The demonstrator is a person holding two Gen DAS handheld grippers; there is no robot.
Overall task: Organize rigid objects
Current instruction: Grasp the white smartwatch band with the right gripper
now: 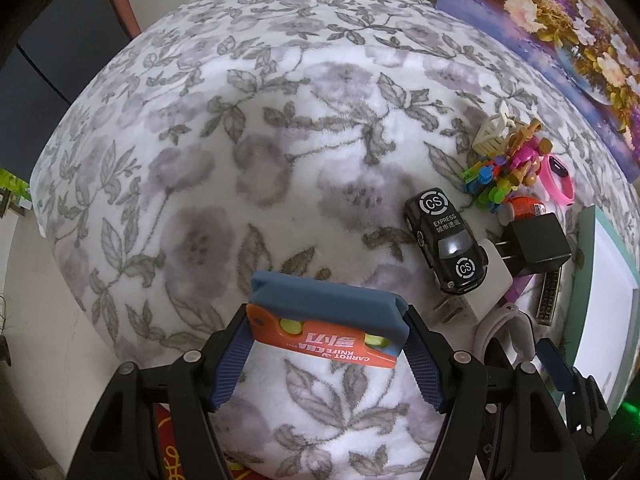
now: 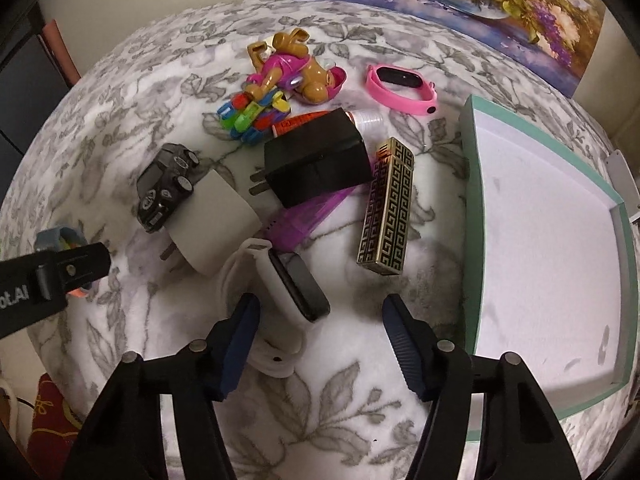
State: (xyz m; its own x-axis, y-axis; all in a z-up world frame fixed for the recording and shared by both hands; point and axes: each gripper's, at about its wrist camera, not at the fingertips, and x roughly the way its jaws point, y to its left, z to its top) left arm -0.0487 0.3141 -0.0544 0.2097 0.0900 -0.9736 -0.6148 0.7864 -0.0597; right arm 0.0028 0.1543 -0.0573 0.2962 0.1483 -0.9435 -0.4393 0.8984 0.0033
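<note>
A: Left gripper (image 1: 326,330) clamped on an orange carrot knife toy (image 1: 324,338) with a blue sleeve, held above the floral blanket (image 1: 200,160). Only clear from the left wrist.

B: Right gripper (image 2: 320,320) spread wide, pinching nothing, over a white smartband (image 2: 280,280). Beyond: white charger (image 2: 218,220), black charger (image 2: 320,164), patterned lighter (image 2: 386,208). Green-rimmed box (image 2: 472,200) at the blanket's right edge.
</note>
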